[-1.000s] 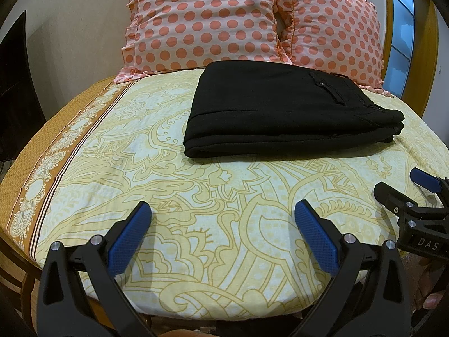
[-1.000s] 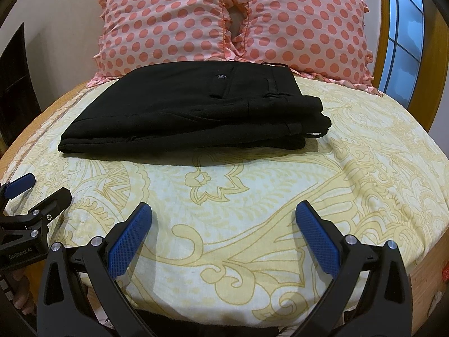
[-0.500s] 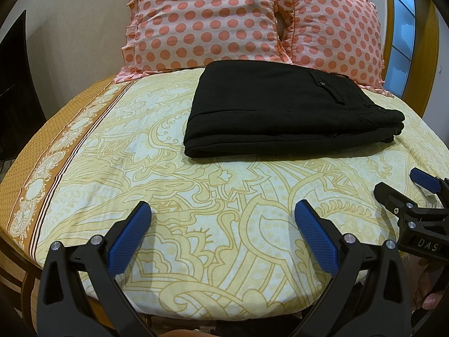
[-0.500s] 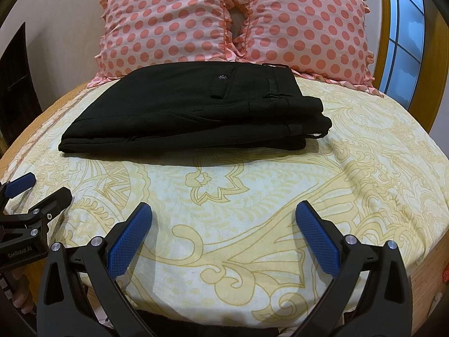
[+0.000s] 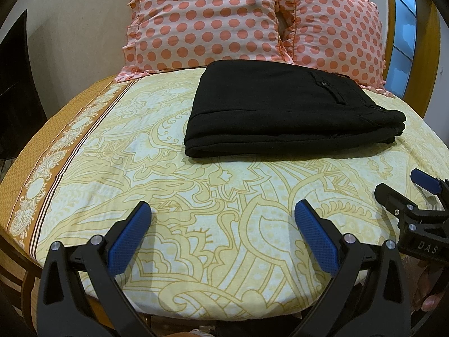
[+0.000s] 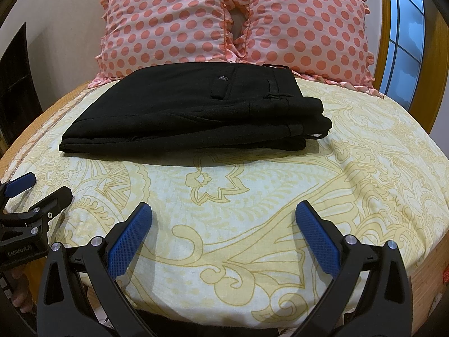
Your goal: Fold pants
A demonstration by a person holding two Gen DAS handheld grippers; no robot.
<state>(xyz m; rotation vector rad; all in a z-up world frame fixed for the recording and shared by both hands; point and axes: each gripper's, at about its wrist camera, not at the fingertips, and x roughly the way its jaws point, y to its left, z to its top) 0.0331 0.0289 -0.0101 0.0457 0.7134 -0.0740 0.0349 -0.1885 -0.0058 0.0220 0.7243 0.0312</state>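
Black pants (image 5: 280,112) lie folded into a flat stack on the bed, waistband and back pocket to the right; they also show in the right wrist view (image 6: 196,112). My left gripper (image 5: 223,213) is open and empty, hovering over the bed's near edge, well short of the pants. My right gripper (image 6: 224,213) is open and empty, likewise near the front edge. Each gripper shows at the side of the other's view: the right gripper (image 5: 401,185) and the left gripper (image 6: 42,188).
The bed has a yellow patterned sheet (image 5: 168,182) with an orange border at the left. Two pink polka-dot pillows (image 6: 168,28) (image 6: 303,28) stand behind the pants. A window (image 6: 404,22) in a wooden frame is at the right, a dark panel (image 5: 14,84) at the left.
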